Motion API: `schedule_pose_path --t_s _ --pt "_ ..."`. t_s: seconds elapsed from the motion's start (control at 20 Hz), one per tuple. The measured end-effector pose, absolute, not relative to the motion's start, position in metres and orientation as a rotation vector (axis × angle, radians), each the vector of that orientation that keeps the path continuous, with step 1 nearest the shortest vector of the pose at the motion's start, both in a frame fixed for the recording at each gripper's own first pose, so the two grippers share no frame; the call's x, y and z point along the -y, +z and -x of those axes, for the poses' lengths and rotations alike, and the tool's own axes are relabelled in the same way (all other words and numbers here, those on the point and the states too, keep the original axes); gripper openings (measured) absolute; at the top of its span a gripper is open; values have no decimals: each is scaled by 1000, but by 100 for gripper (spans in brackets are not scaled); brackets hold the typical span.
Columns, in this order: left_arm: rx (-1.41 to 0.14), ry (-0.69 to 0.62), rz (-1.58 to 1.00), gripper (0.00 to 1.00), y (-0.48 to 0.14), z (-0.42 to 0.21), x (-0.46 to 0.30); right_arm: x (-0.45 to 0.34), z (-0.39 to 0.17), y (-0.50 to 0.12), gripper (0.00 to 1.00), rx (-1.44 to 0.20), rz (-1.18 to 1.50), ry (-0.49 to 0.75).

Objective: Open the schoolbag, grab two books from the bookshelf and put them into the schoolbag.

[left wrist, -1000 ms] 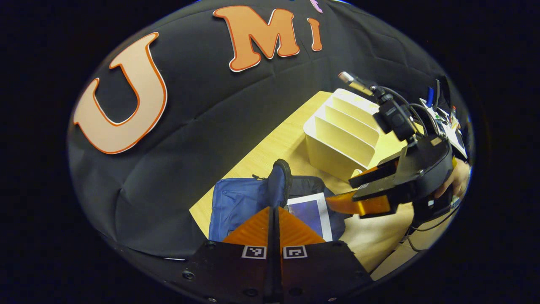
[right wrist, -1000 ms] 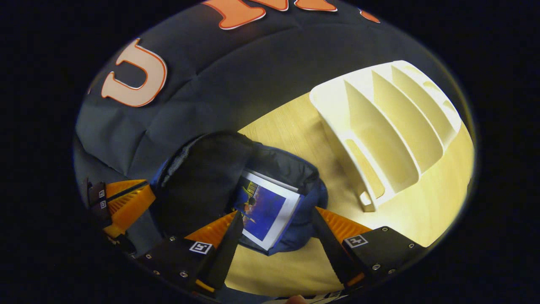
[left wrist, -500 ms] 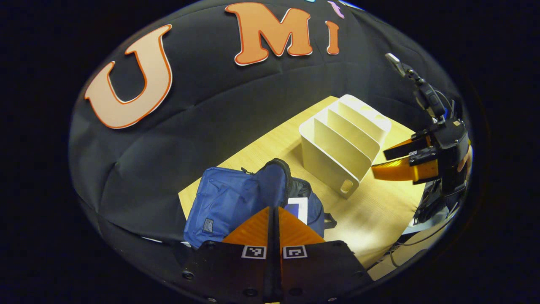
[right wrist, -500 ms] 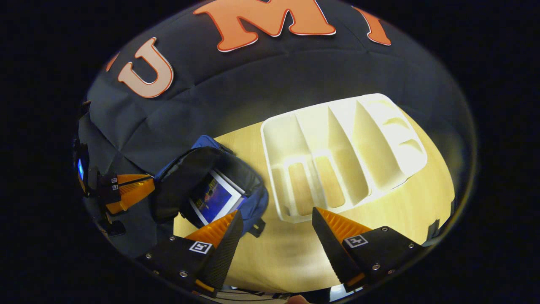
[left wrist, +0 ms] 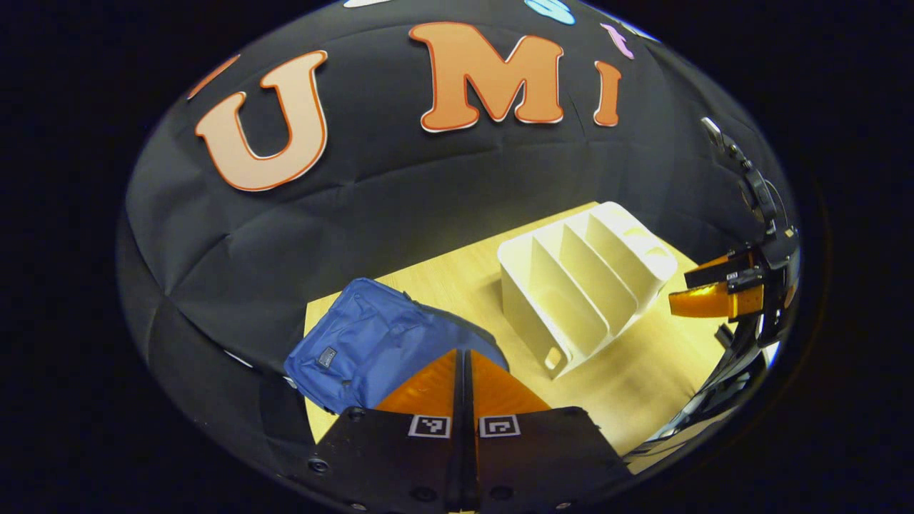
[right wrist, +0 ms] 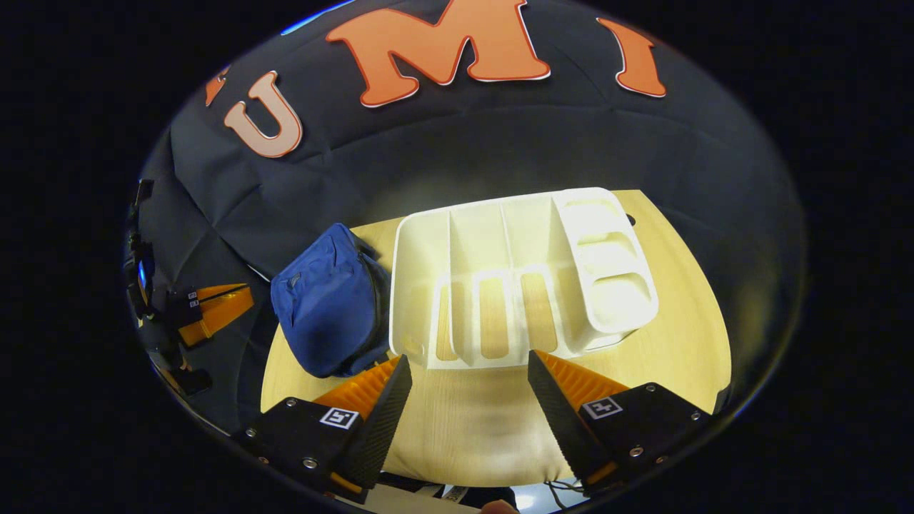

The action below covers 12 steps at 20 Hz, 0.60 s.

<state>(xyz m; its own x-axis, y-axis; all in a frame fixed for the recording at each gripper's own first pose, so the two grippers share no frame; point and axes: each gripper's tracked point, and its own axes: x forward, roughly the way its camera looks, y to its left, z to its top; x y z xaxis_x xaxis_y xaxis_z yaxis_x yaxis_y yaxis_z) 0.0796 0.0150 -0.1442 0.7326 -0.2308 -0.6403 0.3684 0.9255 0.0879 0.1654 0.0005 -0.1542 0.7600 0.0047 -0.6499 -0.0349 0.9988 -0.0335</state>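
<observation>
Left tongs closed, empty; right tongs open, empty. Bag at 10 o'clock from right tongs, touching empty shelf at 12, on surface. Probably finished.

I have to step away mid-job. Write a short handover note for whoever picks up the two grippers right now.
Left gripper: fingers shut together, holding nothing, raised over the schoolbag.
Right gripper: open, empty, hovering in front of the bookshelf.
Things: the blue schoolbag lies on the table just left of the white bookshelf, its flap down. The bookshelf slots show no books.
Done: by the empty slots, the books seem to be off the shelf; the bag's inside is hidden, so I cannot confirm they are in it.
Left: check the bag; probably nothing more.
</observation>
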Motion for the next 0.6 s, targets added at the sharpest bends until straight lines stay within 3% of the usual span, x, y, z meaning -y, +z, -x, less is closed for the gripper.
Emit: schedule_pose_path --t_s 0.2,0.3,0.4,0.55,0.6 --pt "-573 -281 -83 4 -122 -63 23 19 -155 -127 98 -641 80 68" --pt "-550 -283 -21 13 -116 -53 45 26 -151 -112 97 -590 89 76" --pt "-522 -283 20 14 -108 -48 60 29 -146 -95 97 -539 67 89" --pt "-475 -304 63 52 -91 -40 84 34 -143 -74 97 -452 57 87" --pt "-457 -303 77 52 -84 -38 92 38 -143 -68 97 -418 70 82"
